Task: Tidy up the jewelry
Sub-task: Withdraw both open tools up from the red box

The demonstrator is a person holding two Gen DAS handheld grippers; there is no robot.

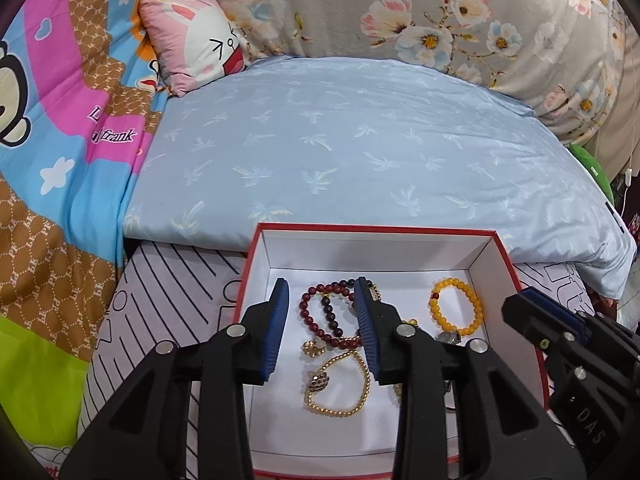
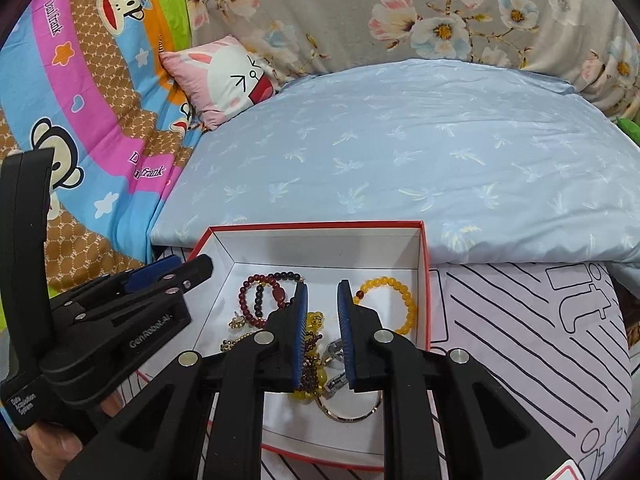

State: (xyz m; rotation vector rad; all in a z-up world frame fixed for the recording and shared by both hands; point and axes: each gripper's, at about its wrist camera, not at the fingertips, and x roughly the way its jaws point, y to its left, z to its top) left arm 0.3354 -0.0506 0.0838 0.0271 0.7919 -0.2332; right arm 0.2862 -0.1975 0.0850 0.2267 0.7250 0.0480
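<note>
Home bedroom. A bed [image 1: 360, 140] fills both views, spread with a pale blue quilt printed with small palms. Along the far side lies a grey floral duvet [image 1: 460, 12]; on the left a bright cartoon-monkey blanket [image 1: 60, 128]. A pink rabbit-face cushion [image 1: 200, 44] leans between them. Soft household bedding throughout, with no work furniture.

Black tongs [image 1: 322, 328] with ribbed blue pads [image 1: 278, 332].
</note>
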